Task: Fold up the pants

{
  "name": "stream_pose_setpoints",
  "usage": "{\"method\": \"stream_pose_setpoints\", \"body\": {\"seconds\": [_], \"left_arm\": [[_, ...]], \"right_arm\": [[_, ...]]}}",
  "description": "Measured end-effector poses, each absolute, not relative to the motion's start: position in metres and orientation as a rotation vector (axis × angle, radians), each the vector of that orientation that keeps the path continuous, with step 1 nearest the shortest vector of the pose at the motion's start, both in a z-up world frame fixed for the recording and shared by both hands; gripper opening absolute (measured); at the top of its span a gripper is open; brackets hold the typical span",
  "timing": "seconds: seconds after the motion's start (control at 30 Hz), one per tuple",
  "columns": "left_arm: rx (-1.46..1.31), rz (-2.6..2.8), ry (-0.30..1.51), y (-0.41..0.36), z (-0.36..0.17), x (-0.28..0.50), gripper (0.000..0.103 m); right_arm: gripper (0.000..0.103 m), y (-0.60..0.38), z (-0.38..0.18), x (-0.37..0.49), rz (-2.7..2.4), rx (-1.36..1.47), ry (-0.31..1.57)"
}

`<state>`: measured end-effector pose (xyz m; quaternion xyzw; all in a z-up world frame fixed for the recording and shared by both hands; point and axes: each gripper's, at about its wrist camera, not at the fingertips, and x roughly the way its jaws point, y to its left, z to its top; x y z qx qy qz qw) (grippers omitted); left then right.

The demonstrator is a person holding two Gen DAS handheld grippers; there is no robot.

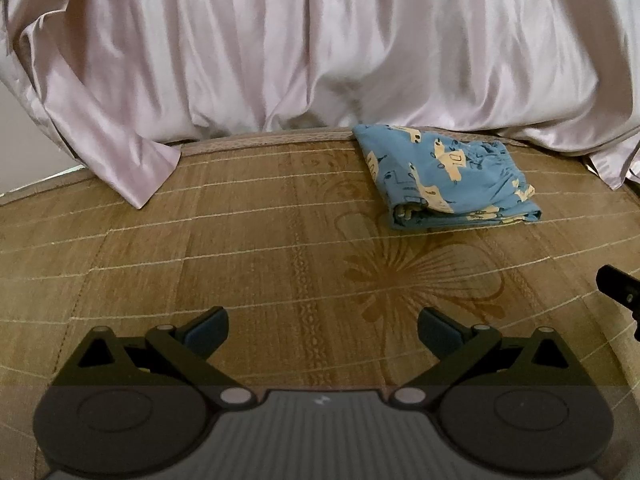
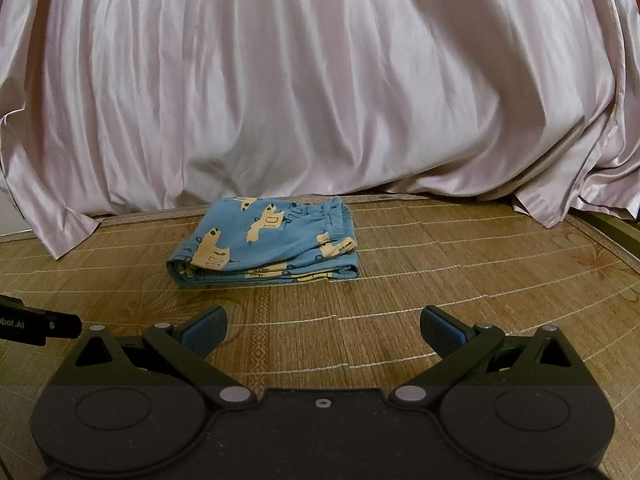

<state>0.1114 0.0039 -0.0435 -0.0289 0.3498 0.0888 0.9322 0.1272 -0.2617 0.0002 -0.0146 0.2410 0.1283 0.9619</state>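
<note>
Near the satin sheet (image 2: 320, 100), the blue patterned pants (image 2: 266, 242) lie folded on the bamboo mat (image 2: 440, 280); I see both tools, left (image 1: 323, 330) and right (image 2: 323, 330), released. Any nudge could unfold the loose layers.

In front of me lies a woven bamboo mat (image 1: 248, 240), brown, with thin pale lines that cross it and a darker flower pattern (image 1: 420, 276) printed in the weave. Behind the mat hangs a pale pink satin sheet (image 1: 320, 48), shiny and full of long folds. Its lower edge rests on the far side of the mat, and one corner (image 1: 140, 172) of it falls forward onto the mat at the left.
</note>
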Motion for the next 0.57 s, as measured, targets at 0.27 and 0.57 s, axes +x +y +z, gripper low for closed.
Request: {"method": "stream_pose_setpoints", "body": {"seconds": [0.27, 0.57], "left_arm": [[-0.041, 0.176, 0.716, 0.0024, -0.0444, 0.1109, 0.103], [-0.03, 0.167, 0.71, -0.0003, -0.0438, 0.1098, 0.103]], "right_arm": [[0.102, -0.2617, 0.0004, 0.1274, 0.261, -0.03, 0.489], [0.102, -0.2623, -0.0005, 0.1278, 0.259, -0.03, 0.493]]}}
